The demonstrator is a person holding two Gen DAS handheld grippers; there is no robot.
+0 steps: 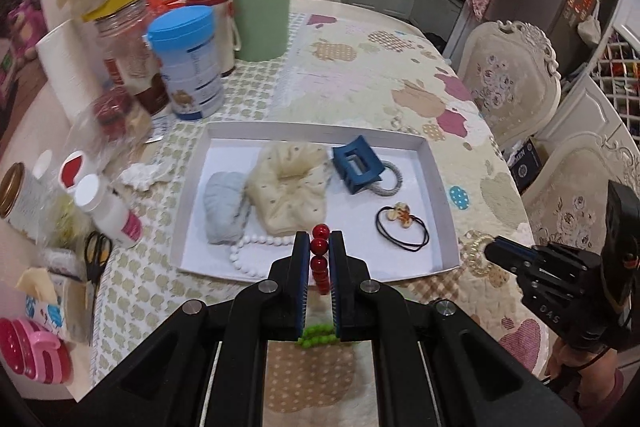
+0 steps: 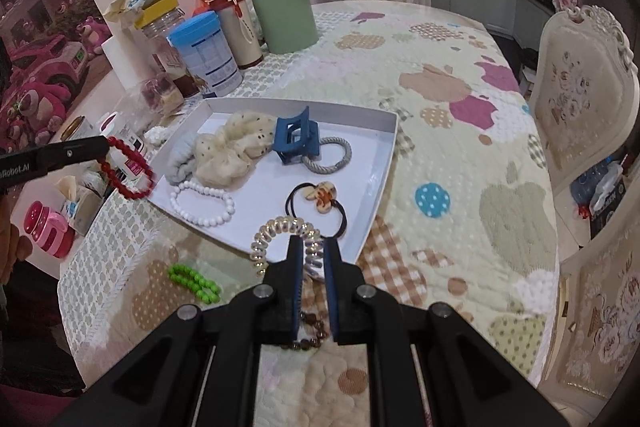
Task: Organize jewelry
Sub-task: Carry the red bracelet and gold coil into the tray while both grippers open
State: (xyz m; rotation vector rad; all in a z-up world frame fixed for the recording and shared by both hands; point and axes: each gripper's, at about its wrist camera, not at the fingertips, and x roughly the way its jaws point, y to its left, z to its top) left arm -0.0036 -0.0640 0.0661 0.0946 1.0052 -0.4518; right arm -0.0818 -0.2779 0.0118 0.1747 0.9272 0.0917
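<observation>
The red bead bracelet [image 1: 320, 259] hung in the air near the left edge of the white tray [image 1: 436, 163], pinched between the closed fingers of the left gripper [image 1: 320, 247]. The clear spiral hair tie [image 2: 280, 239] was clamped in the right gripper [image 2: 314, 255], above the near corner of the tray. Inside the tray lay a white bead bracelet [image 2: 204, 205], a cream scrunchie [image 2: 228, 151], a blue claw clip [image 2: 294, 141] and a black hair tie [image 2: 316, 205]. A green bead bracelet [image 2: 194, 283] lay on the tablecloth [image 2: 460, 147] in front of the tray.
</observation>
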